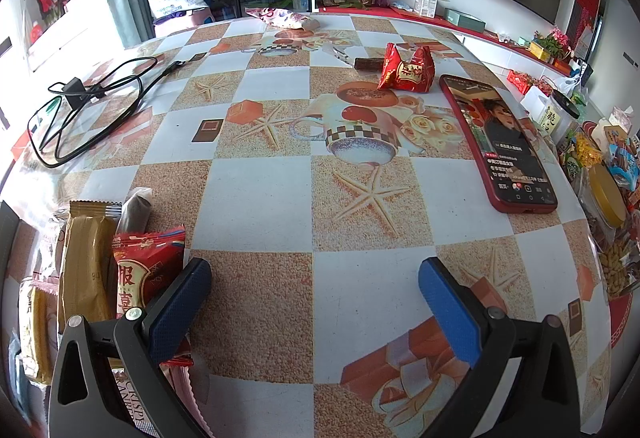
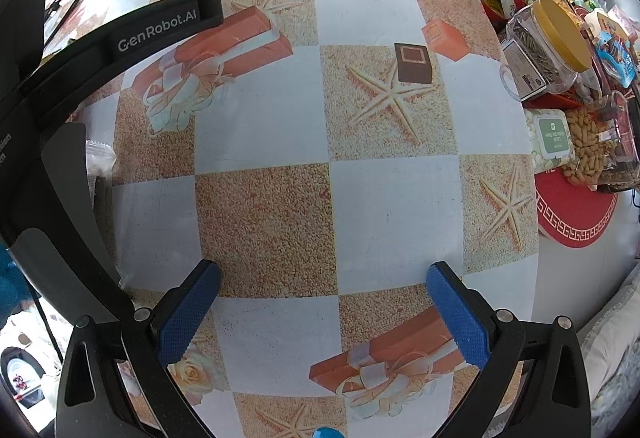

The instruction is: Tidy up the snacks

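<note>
My left tongs [image 1: 316,278] hang wide apart and empty over the table [image 1: 260,193], their left finger touching a red packet [image 1: 150,274] in the snack pile [image 1: 88,274] beside them. My right tongs [image 2: 322,286] are spread and empty too. Farther out lie the phone [image 1: 498,141], two red snacks [image 1: 406,69], a cable [image 1: 88,105].

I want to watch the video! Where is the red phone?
In the left wrist view, the red phone lies flat on the table's right side, just past the red candy wrappers and beside the snack pile at the edge.
</note>
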`<control>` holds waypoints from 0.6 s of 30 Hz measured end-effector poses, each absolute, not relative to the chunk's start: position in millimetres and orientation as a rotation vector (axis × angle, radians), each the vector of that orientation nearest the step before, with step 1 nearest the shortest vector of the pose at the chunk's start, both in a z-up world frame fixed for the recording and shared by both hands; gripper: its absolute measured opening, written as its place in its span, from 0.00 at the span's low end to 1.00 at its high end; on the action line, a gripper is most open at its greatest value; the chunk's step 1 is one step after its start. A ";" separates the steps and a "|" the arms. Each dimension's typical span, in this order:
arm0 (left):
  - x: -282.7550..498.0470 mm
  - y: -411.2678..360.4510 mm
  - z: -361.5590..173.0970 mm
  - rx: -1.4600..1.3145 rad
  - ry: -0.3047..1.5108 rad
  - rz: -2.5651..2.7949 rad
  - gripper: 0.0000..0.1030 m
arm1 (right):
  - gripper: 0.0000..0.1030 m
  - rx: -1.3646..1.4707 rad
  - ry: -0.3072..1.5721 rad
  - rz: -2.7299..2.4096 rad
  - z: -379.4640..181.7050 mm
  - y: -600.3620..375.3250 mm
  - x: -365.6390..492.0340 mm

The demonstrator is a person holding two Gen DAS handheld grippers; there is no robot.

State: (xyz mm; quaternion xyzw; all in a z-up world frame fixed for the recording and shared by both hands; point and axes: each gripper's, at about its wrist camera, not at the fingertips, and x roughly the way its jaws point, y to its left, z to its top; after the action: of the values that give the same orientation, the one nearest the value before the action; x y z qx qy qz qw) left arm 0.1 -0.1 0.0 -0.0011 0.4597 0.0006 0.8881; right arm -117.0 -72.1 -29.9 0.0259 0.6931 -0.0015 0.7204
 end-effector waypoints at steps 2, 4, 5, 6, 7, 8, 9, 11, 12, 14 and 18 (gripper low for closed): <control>0.1 -0.1 0.0 -0.002 0.955 0.001 1.00 | 1.00 0.058 1.537 -0.003 -29.9 -72.7 -119.1; 0.1 -0.1 0.0 -0.002 0.955 0.001 1.00 | 1.00 0.059 1.546 -0.003 -30.1 -72.4 -119.4; 0.1 -0.2 0.0 -0.002 0.955 0.001 1.00 | 1.00 0.059 1.551 -0.003 -30.5 -72.9 -117.9; 0.1 -0.1 0.0 -0.002 0.955 0.001 1.00 | 1.00 0.060 1.555 -0.004 -30.7 -72.5 -114.6; 0.2 -0.1 0.0 -0.003 0.956 0.002 1.00 | 1.00 0.061 1.560 -0.005 -31.1 -73.0 -114.0; 0.1 -0.2 0.0 -0.007 0.955 0.006 1.00 | 1.00 0.063 1.565 -0.007 -31.3 -73.0 -110.6; 0.3 -1.1 -0.1 -0.008 0.956 0.013 1.00 | 1.00 0.065 1.572 -0.009 -31.6 -73.4 -107.8; 0.1 -1.5 -0.1 -0.009 0.956 0.015 1.00 | 1.00 0.073 1.584 -0.015 -32.4 -73.9 -103.7; 0.0 -1.8 -0.1 -0.007 0.952 0.015 1.00 | 1.00 0.076 1.590 -0.017 -32.9 -73.9 -102.0; -0.3 -1.9 0.1 -0.002 0.940 0.018 1.00 | 1.00 0.079 1.602 -0.019 -33.6 -73.5 -98.0; 4.5 -0.9 -0.1 0.002 0.915 0.014 1.00 | 1.00 0.081 1.629 -0.018 -37.3 -77.0 -88.9</control>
State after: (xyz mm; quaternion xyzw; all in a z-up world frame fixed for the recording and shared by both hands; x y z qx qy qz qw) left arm 4.5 -0.9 -0.1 0.0008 0.4418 0.0069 0.8971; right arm -88.9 -77.0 -37.3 0.0364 0.7273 -0.0082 0.6853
